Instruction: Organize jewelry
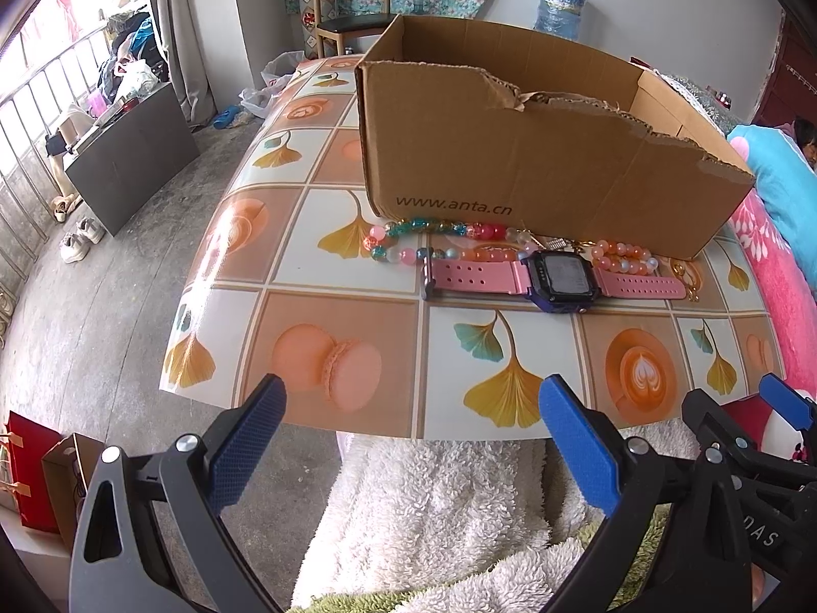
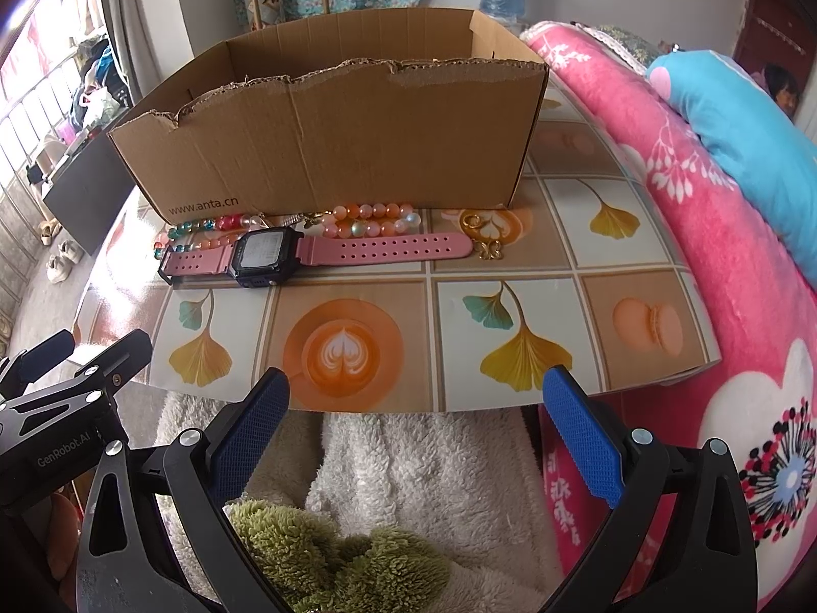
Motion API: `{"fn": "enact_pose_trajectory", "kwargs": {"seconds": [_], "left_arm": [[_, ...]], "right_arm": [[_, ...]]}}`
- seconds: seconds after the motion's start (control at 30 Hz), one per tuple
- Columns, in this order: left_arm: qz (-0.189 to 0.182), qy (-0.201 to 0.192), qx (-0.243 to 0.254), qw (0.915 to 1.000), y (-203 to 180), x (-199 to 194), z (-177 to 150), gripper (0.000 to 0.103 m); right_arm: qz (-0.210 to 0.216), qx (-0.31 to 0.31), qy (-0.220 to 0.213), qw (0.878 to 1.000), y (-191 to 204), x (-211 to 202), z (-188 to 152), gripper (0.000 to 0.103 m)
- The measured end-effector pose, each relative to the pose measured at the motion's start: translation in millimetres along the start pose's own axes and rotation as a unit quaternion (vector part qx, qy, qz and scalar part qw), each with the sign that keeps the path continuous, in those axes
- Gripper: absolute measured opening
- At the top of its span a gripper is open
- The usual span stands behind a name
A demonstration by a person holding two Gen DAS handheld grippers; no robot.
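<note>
A pink-strapped watch (image 1: 556,281) (image 2: 316,251) with a dark square face lies flat on the table in front of a torn cardboard box (image 1: 536,173) (image 2: 332,148). Behind the watch lie a multicoloured bead bracelet (image 1: 434,237) (image 2: 204,235) and an orange bead bracelet (image 1: 625,258) (image 2: 373,219). Gold pieces (image 2: 482,235) rest by the strap's right end. My left gripper (image 1: 411,434) hangs open over the table's near edge, nothing between its blue pads. My right gripper (image 2: 416,426) is open too, equally far back from the jewelry, and shows at the left wrist view's right edge (image 1: 766,424).
The tabletop (image 1: 357,265) (image 2: 561,255) has a glossy tile-pattern cover. A white fluffy fabric (image 1: 434,500) lies below its near edge. A pink blanket (image 2: 715,265) and blue pillow (image 2: 740,122) crowd the right side. Floor, shoes (image 1: 79,240) and a chair (image 1: 352,5) lie left and behind.
</note>
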State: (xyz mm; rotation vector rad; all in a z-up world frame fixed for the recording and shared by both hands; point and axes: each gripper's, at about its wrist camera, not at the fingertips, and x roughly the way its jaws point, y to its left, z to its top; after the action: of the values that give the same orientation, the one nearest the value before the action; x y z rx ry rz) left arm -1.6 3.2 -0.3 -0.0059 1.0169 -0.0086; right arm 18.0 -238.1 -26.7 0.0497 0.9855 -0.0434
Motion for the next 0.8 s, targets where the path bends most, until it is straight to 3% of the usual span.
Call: {"fn": "enact_pose_trajectory", "kwargs": {"seconds": [0.8], "left_arm": [[-0.006, -0.005, 0.011, 0.9999, 7.2, -0.5, 1.4, 0.097]], "right_arm": [[-0.023, 0.013, -0.009, 1.000, 0.5, -6.8, 4.5, 0.096]]}}
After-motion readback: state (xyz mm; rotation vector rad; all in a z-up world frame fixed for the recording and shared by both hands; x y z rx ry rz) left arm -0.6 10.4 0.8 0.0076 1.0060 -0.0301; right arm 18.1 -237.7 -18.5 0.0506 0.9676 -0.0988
